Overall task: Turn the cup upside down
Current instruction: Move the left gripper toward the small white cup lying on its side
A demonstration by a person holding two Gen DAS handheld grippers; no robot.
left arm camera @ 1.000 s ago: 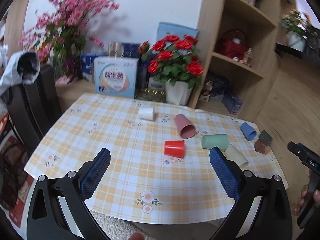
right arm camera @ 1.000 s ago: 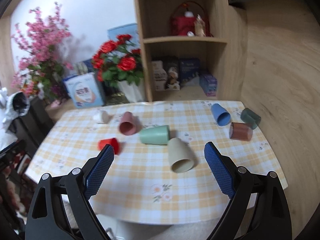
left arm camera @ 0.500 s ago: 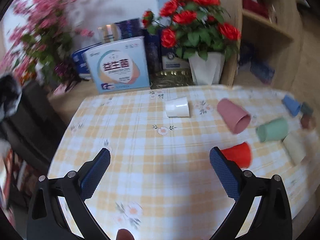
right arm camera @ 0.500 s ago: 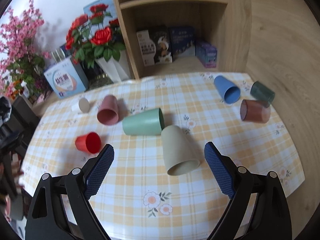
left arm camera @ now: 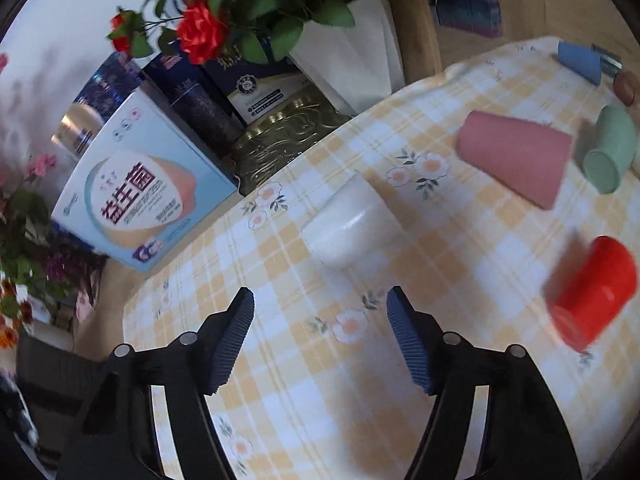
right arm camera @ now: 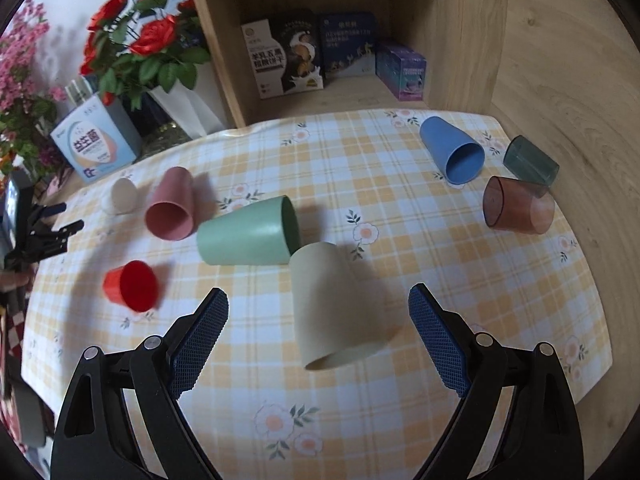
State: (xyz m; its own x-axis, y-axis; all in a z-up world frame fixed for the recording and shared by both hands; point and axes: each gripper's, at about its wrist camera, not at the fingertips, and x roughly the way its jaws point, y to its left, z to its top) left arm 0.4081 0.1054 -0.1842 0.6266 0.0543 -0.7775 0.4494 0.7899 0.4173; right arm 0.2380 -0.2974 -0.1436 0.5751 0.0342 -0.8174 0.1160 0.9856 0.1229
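Observation:
Several cups lie on their sides on a yellow checked tablecloth (right arm camera: 400, 208). My left gripper (left arm camera: 320, 316) is open, just short of a small white cup (left arm camera: 352, 226), which also shows far left in the right wrist view (right arm camera: 122, 196). My right gripper (right arm camera: 318, 316) is open, and a beige cup (right arm camera: 340, 304) lies between its fingers' line, mouth towards me. A green cup (right arm camera: 248, 236), pink cup (right arm camera: 172, 210), red cup (right arm camera: 132, 286), blue cup (right arm camera: 452, 152), brown cup (right arm camera: 518, 206) and dark green cup (right arm camera: 530, 160) lie around. The left gripper (right arm camera: 48, 228) shows at the left edge.
Behind the table stand a white vase of red roses (right arm camera: 188, 100), a blue and white box (right arm camera: 96, 144) and a wooden shelf unit (right arm camera: 320, 60) holding boxes. The pink cup (left arm camera: 516, 156) and red cup (left arm camera: 592, 292) lie right of the left gripper.
My left gripper moved in close to the white cup, tilted, and its jaws narrowed. My right gripper moved forward and down over the beige cup.

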